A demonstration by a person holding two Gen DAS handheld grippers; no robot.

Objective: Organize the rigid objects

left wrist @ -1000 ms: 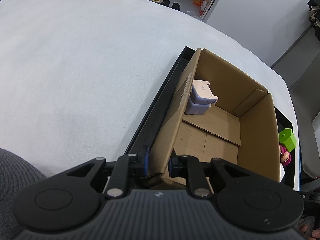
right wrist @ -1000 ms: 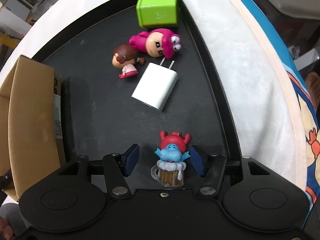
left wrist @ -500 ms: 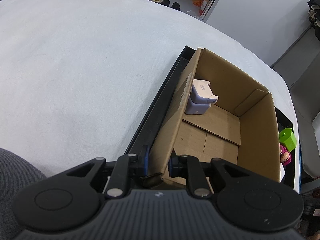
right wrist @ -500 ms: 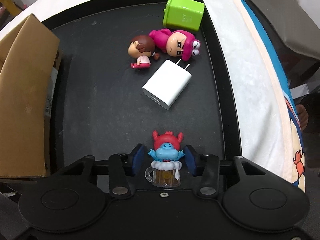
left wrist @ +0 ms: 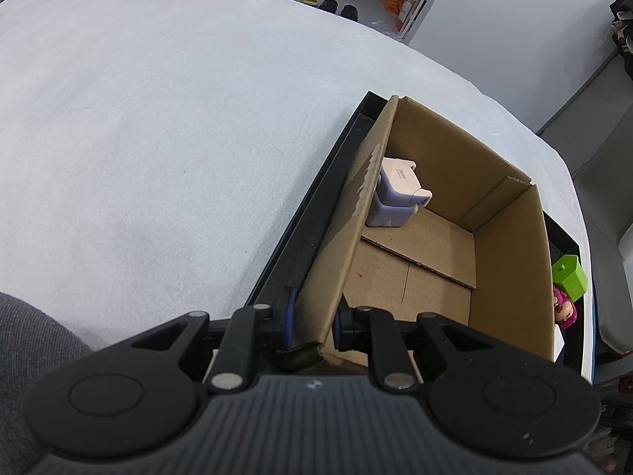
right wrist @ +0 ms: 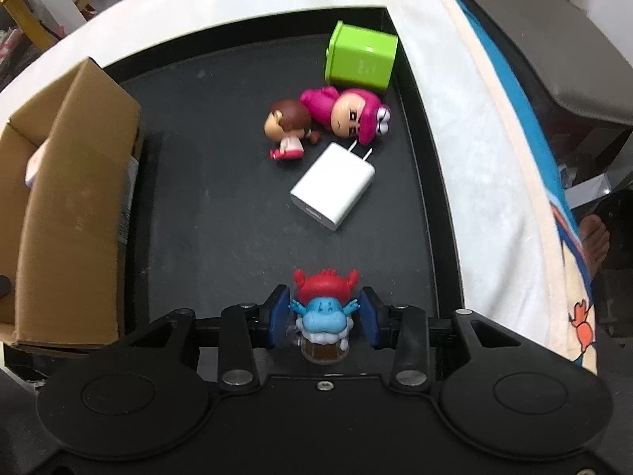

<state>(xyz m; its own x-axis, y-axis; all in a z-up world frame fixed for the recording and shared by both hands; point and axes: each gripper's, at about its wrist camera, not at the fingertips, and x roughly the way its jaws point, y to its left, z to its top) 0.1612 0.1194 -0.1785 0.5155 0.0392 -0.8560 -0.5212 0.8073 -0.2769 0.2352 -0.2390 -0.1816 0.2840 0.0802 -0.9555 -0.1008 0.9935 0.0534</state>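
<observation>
Now blue figurine [right wrist: 323, 312] inside right gripper [right wrist: 323, 318]

Matt cardboard box [left wrist: 510, 261]; glossy plastic charger [right wrist: 333, 187]; fuzzy white cloth [left wrist: 158, 118].

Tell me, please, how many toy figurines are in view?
3: the blue-and-red figurine on a beer mug between the right gripper fingers; the pink-hooded figurine and brown-haired figurine lying on the black tray. The cardboard box may hide others.
</observation>
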